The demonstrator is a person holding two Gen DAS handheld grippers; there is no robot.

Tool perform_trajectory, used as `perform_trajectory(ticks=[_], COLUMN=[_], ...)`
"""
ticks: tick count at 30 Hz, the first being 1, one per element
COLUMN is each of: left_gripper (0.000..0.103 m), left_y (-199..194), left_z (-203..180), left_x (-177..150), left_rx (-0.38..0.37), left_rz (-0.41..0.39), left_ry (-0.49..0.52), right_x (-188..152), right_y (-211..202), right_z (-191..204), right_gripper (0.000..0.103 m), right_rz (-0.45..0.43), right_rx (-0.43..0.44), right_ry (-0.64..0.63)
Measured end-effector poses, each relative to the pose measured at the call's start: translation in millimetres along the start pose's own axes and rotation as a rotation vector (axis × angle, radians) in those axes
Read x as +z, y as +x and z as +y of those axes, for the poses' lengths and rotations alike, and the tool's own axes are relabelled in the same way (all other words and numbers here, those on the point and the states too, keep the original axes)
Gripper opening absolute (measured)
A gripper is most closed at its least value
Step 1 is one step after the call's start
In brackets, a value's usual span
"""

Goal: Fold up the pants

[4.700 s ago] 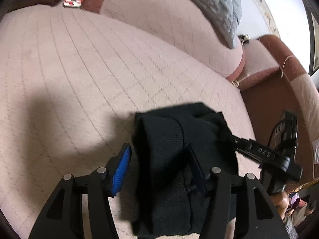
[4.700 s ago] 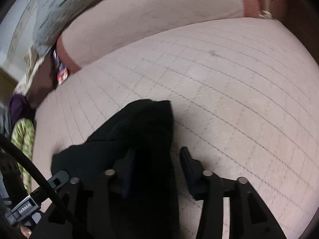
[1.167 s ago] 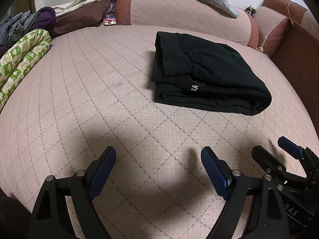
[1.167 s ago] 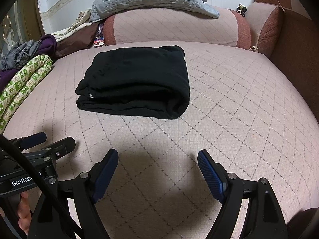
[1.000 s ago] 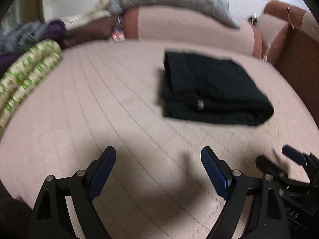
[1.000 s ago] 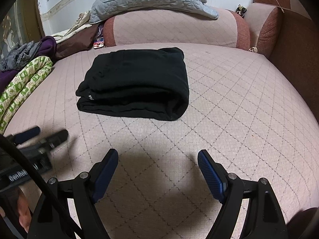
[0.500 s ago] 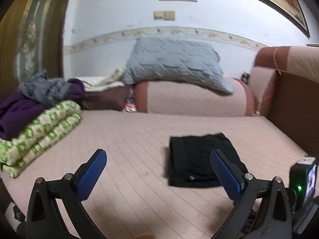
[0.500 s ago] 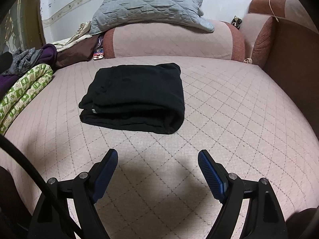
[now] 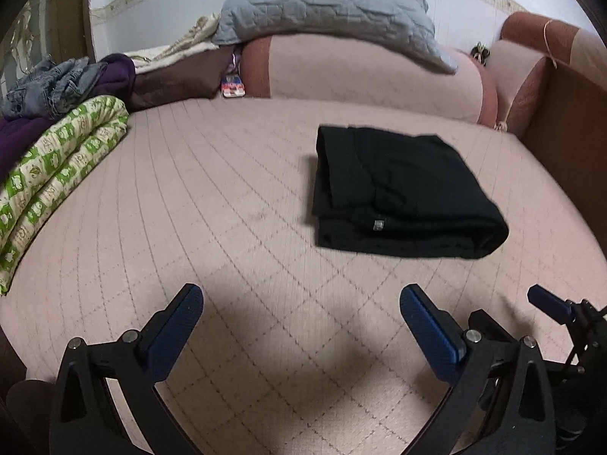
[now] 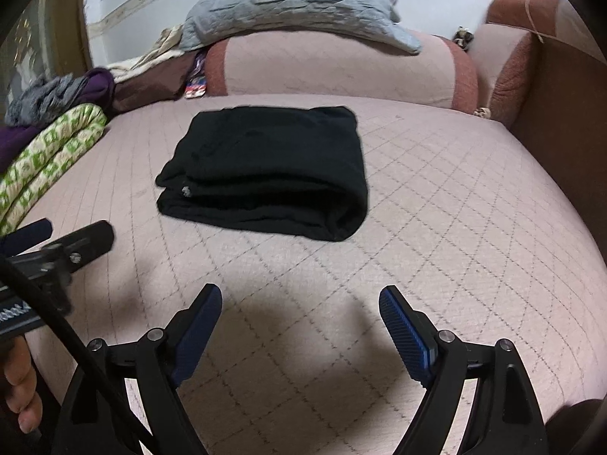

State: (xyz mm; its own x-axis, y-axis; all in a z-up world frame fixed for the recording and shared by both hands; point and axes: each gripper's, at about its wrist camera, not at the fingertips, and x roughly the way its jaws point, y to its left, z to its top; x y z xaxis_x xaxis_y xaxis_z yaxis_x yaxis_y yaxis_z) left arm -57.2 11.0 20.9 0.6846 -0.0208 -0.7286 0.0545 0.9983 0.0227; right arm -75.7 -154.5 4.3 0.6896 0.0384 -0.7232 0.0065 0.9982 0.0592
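Note:
The black pants (image 9: pixel 402 193) lie folded into a thick rectangle on the pink quilted bed (image 9: pixel 235 204), with a small grey label on the near edge. In the right wrist view the pants (image 10: pixel 265 174) sit left of centre. My left gripper (image 9: pixel 299 295) hovers over bare bed short of the pants, open, nothing between its blue pads. My right gripper (image 10: pixel 299 294) is likewise open and empty, nearer than the fold. Each gripper shows in the other's view: the left gripper (image 10: pixel 72 233) at the left edge, the right gripper (image 9: pixel 508 307) at the lower right.
A green-patterned quilt (image 9: pixel 57 163) with purple and grey clothes (image 9: pixel 49 83) is piled on the left. A grey pillow (image 9: pixel 326 3) rests on the pink bolster (image 9: pixel 360 72) at the back. A brown sofa arm (image 9: pixel 569 132) bounds the right side. A hand (image 10: pixel 19 386) grips the left handle.
Both grippers have let go of the pants and drawn back from them. The left gripper's jaws stand wider than a second ago; its view swung up toward the wall and came back down.

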Motion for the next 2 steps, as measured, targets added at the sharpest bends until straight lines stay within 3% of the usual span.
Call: perform_trajectory(ticks=[2], left_gripper=[0.103], left_y=[3.9], left_z=[-0.4], left_x=[-3.0], left_rx=[-0.004], left_rz=[0.023], left_ry=[-0.004], right_x=[-1.0], right_y=[0.4], right_z=[2.6], right_gripper=[0.089], right_rz=[0.0], right_rx=[-0.003], right_ry=[-0.014])
